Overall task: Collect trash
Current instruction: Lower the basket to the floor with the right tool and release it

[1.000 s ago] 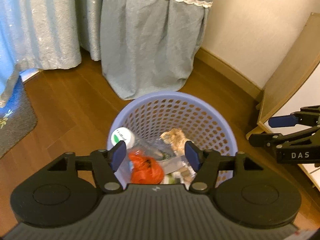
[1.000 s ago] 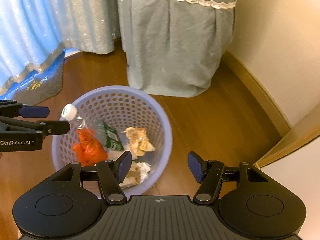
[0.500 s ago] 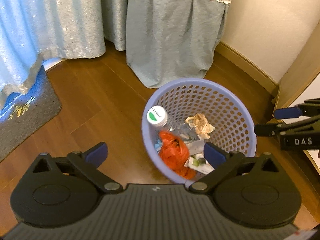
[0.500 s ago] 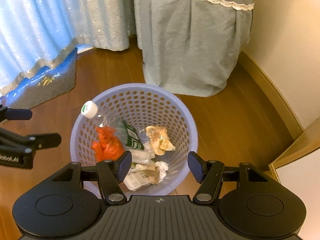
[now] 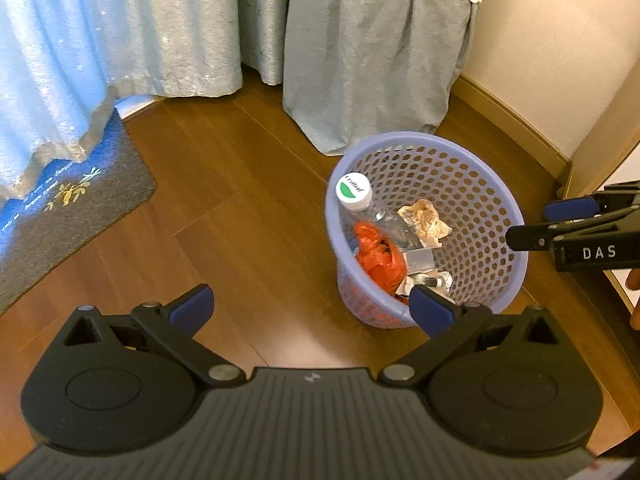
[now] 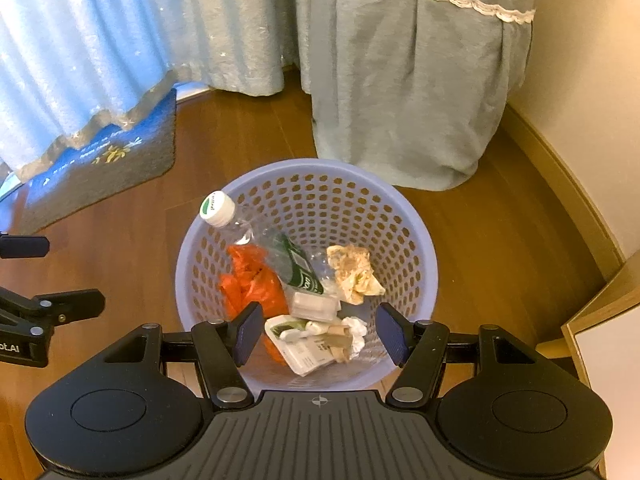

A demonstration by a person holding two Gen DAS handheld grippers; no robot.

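The left gripper (image 5: 310, 311) is hanging over bare wooden floor (image 5: 248, 248) with its jaws spread as wide as they go and nothing between them, while the right gripper (image 6: 319, 334) is hovering directly above the lilac basket (image 6: 404, 216), its jaws parted at a middling width and likewise empty. The collected trash is sitting inside that basket: a clear bottle (image 6: 264, 240) leaning cap-up against the rim, an orange bag (image 6: 250, 282), a crumpled brown wrapper (image 6: 352, 268) and pale cartons (image 6: 308, 354) at the bottom. With the load apparently delivered, the sensible course is to lift both tools clear without clipping the rim or the protruding bottle, then scan the floor for leftovers. The left wrist view is showing the basket from the side, beside a grey mat (image 5: 72, 224) and the long curtains (image 5: 100, 28); only the right wrist view is looking straight down, revealing the cartons and white tissue (image 6: 356, 330).
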